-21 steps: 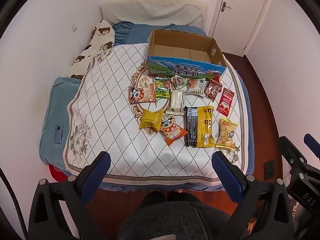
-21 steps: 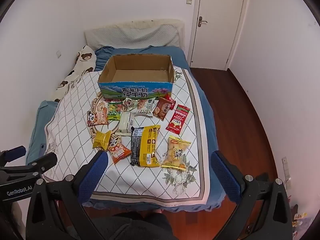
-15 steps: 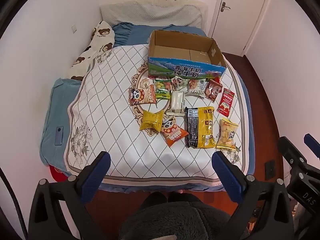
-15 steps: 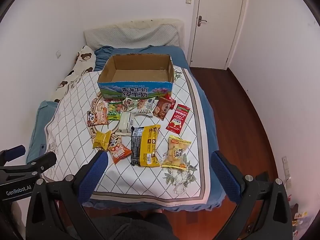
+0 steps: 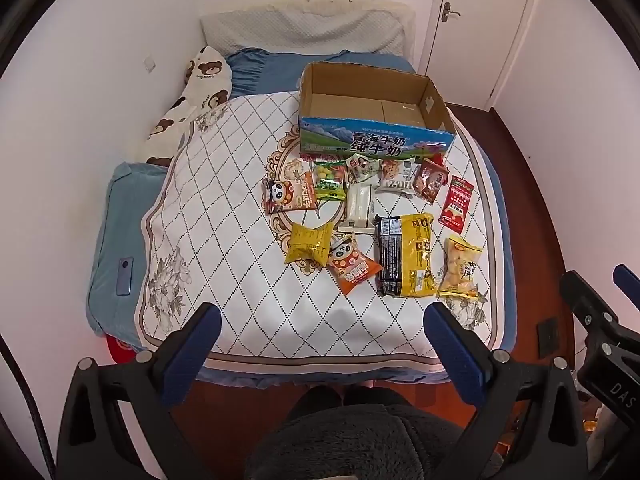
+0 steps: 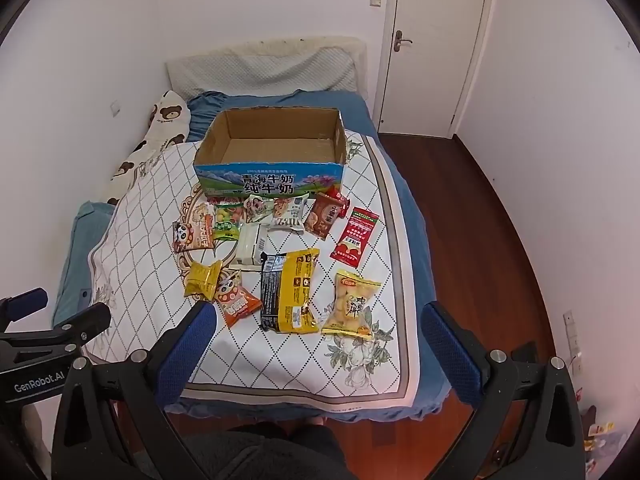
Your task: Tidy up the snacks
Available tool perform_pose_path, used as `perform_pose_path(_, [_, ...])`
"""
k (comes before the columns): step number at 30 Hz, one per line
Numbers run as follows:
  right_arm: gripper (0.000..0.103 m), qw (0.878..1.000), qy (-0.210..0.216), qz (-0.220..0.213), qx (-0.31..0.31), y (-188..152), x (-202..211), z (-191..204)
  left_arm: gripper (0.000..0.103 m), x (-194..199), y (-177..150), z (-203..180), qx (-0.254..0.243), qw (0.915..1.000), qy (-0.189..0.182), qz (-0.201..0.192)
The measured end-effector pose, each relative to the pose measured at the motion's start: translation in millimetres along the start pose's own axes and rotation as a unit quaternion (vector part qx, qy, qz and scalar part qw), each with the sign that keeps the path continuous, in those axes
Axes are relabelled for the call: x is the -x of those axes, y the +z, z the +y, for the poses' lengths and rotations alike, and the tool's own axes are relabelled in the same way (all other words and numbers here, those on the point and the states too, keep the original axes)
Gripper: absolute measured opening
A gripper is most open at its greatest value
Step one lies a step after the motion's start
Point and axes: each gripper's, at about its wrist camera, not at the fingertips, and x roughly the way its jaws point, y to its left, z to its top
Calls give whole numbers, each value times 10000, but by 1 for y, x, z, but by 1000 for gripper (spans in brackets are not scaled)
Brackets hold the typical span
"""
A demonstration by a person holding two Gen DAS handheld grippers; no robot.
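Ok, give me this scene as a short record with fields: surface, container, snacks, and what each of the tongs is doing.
surface: quilted bedspread on a bed
container: open cardboard milk box, nothing visible inside
snacks: about a dozen packets loose on the spread in front of the box
nearest packets: yellow-and-black bag, pale yellow snack bag, orange panda packet
left tongs: open, holding nothing
right tongs: open, holding nothing

You have an open brown cardboard box with a blue printed front [image 5: 376, 120] [image 6: 272, 148] sitting upright on the bed. Just in front of it, small bright snack packets [image 5: 368, 220] [image 6: 280, 256] lie flat, close together. A big yellow and black bag [image 5: 404, 254] [image 6: 290, 290] lies nearest you.
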Motion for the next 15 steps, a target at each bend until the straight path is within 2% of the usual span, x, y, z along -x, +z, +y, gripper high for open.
perform_pose_path(15, [103, 10000, -25, -20, -10, -2, 2, -3, 103, 0, -2, -2, -17, 10000, -2, -45])
